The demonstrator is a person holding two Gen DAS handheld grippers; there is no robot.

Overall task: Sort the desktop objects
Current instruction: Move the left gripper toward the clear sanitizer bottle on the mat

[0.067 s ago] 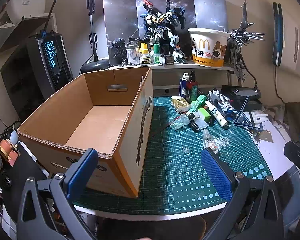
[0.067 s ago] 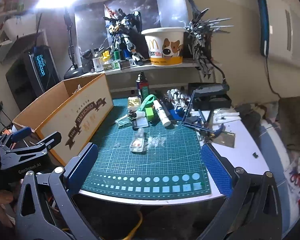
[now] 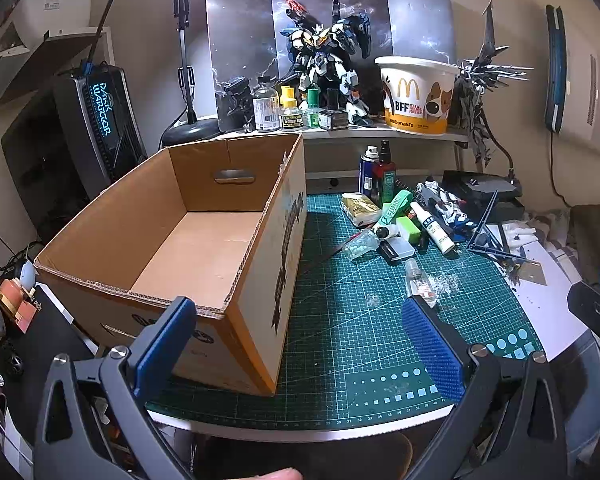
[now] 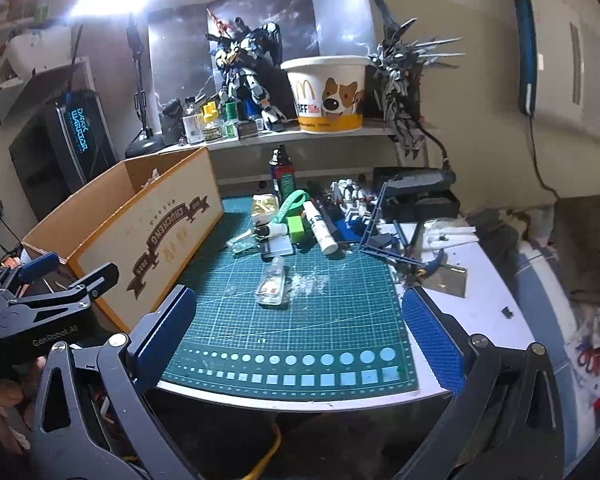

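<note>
While both grippers hang back at the near edge of the counter (image 4: 476, 280), I have nothing in either one. My left gripper (image 3: 300, 344) has its jaws spread wide, blue pads framing the near right corner of the open cardboard box (image 3: 204, 240), which stands empty on the left part of the green cutting mat (image 3: 360, 320). My right gripper (image 4: 300, 336) is likewise spread, its jaws empty above the mat's front edge with the rows of pale circles and squares.

The things to sort lie in a cluster toward the back of the mat, to the right of the box. Nearest me is a small clear bottle (image 4: 274, 284) lying on its side, apart from the rest, with a smear of white crumbs just beside it. Behind it I see a white tube (image 4: 320, 228) lying tilted, a bright green block (image 4: 296, 228), a green strap (image 4: 292, 204) looped over the pile, and a gold foil packet (image 4: 265, 205). A dark spray bottle (image 4: 285, 172) stands upright at the back. Blue plastic runners (image 4: 380, 236) and model parts sprawl off the mat's right side onto the white counter.

On the shelf (image 3: 380, 132) above stand a robot model (image 3: 328, 68), small paint bottles and a McDonald's bucket (image 3: 418, 96).
</note>
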